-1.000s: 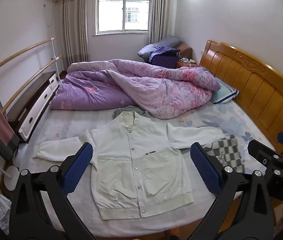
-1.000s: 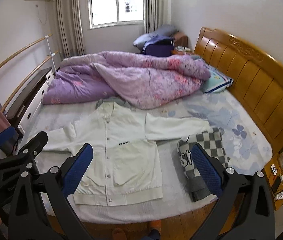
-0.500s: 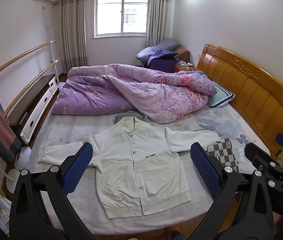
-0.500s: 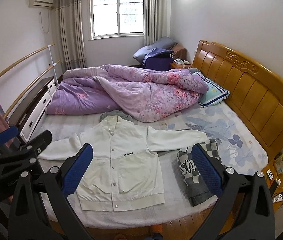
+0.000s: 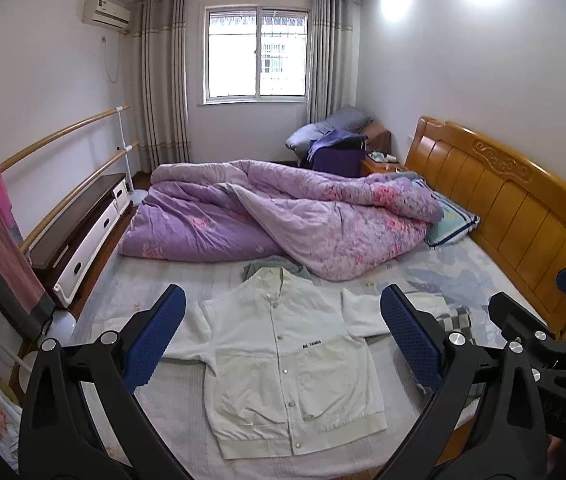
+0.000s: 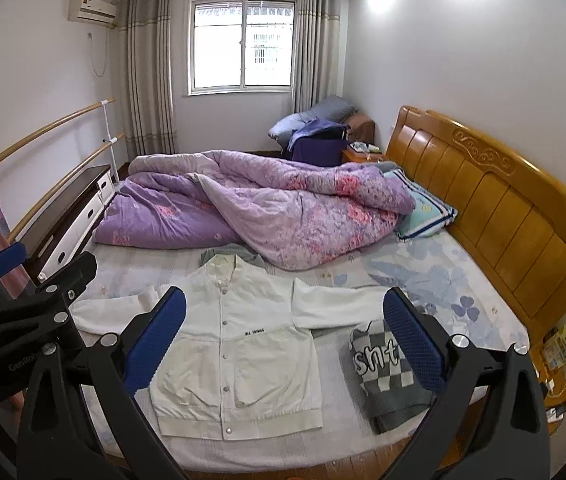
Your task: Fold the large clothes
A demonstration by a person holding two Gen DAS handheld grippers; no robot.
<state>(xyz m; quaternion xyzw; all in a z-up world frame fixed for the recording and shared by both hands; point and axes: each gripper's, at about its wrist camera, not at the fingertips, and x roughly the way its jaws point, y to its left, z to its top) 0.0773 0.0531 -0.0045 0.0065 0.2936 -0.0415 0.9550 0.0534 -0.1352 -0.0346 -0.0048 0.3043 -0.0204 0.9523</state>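
Note:
A white snap-button jacket [image 5: 283,356] lies flat, front up, sleeves spread, on the near side of the bed; it also shows in the right wrist view [image 6: 239,344]. My left gripper [image 5: 283,340] is open and empty, held well above and back from the jacket. My right gripper [image 6: 285,338] is open and empty, likewise above the bed's near edge. Each gripper shows at the edge of the other's view.
A folded grey checked garment [image 6: 391,368] lies right of the jacket. A purple duvet [image 5: 283,216] is heaped on the far half of the bed. A wooden headboard [image 5: 515,200] stands right, a low cabinet [image 5: 79,220] and rails left.
Both grippers have pulled back and risen from the bed, so the jacket looks smaller and more of the room shows. The jacket has not moved.

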